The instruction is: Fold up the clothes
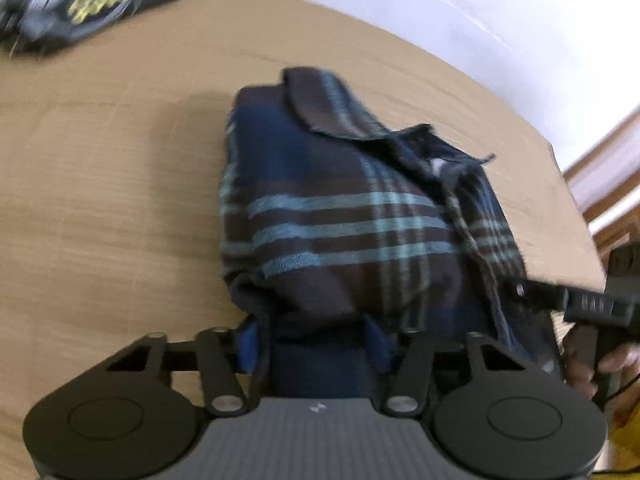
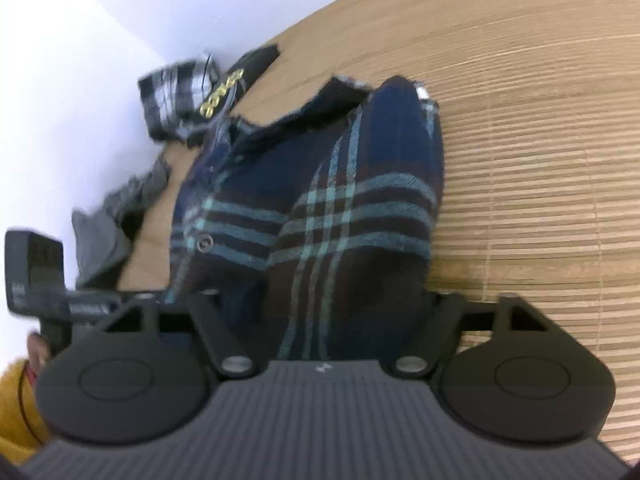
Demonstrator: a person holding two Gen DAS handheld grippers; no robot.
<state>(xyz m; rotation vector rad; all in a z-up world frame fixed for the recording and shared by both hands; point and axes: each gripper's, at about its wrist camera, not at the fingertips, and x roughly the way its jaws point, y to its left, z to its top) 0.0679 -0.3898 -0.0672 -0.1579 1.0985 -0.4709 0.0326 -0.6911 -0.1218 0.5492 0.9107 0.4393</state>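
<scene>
Lengthwise, folded plaid shirt (image 1: 344,216) runs away from both hand-held grippers, collar far; near edge clamped by each.

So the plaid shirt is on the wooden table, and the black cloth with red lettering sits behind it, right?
Not quite: the lettering on the black cloth is yellow, not red, as both wrist views show. The plaid shirt does lie on the wooden table.
</scene>
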